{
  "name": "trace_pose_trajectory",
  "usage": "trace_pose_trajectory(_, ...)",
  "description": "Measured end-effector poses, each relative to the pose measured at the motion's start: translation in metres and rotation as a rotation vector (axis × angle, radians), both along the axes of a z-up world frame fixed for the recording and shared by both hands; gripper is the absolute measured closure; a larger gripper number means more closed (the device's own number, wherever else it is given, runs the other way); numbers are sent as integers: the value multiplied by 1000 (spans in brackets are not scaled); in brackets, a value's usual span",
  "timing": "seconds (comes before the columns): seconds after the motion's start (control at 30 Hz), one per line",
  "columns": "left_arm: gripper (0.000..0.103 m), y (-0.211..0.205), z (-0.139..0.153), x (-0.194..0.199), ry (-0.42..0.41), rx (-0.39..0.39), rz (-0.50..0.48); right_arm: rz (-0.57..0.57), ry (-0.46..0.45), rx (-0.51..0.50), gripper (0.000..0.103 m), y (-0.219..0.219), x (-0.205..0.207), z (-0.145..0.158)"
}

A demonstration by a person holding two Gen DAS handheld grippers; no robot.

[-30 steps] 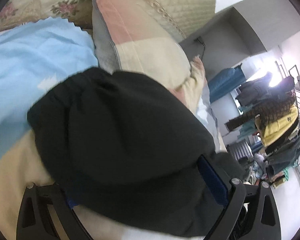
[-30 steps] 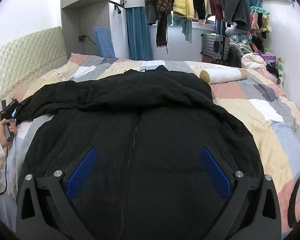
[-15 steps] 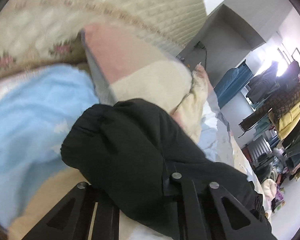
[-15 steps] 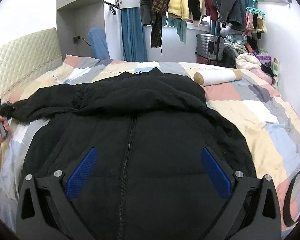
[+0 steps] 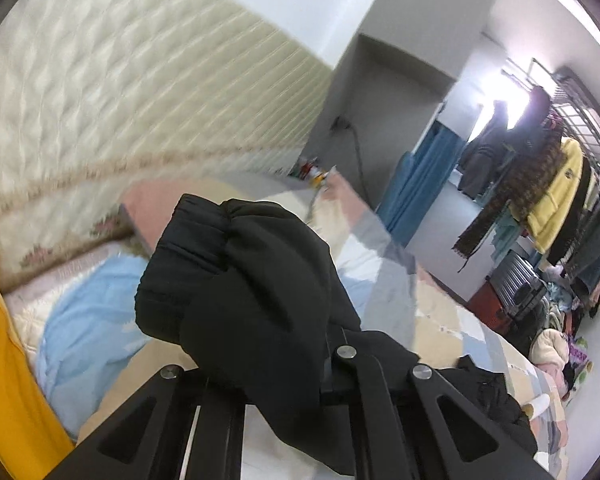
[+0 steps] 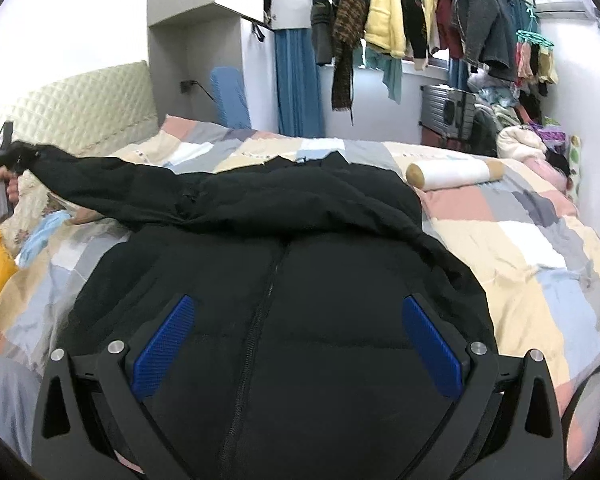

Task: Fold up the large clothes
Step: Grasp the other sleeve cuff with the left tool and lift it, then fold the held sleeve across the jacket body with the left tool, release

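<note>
a black puffer jacket point(image 6: 284, 272) lies front-up on the patchwork bed point(image 6: 540, 248), zipper running down its middle. the left tool point(image 5: 284, 364) is pressed together on the jacket's sleeve cuff point(image 5: 236, 280), holding it up off the bed near the quilted headboard point(image 5: 120, 100); from the right wrist view that sleeve point(image 6: 100, 184) stretches from the jacket out to the left tool point(image 6: 8, 160), raised above the covers. the right tool point(image 6: 296, 340) hovers over the jacket's lower front, its blue pads point(image 6: 164, 344) spread wide and holding nothing. a rolled bolster point(image 6: 452, 172) rests beyond the jacket.
</note>
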State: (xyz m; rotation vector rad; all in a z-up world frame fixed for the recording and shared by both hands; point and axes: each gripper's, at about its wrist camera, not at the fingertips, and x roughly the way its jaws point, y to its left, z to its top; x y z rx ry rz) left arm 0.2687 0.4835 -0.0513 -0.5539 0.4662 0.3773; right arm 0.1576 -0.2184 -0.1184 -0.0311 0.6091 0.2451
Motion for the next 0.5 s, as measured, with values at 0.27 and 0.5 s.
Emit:
trace_pose_trajectory(0.27, 94, -96, 88, 4, -50, 120, -65, 72, -58, -3, 0, -18, -6, 11)
trace_pose_trajectory(0.5, 94, -201, 141, 24, -115, 177, -156, 63, -66, 29, 0, -45, -5, 15)
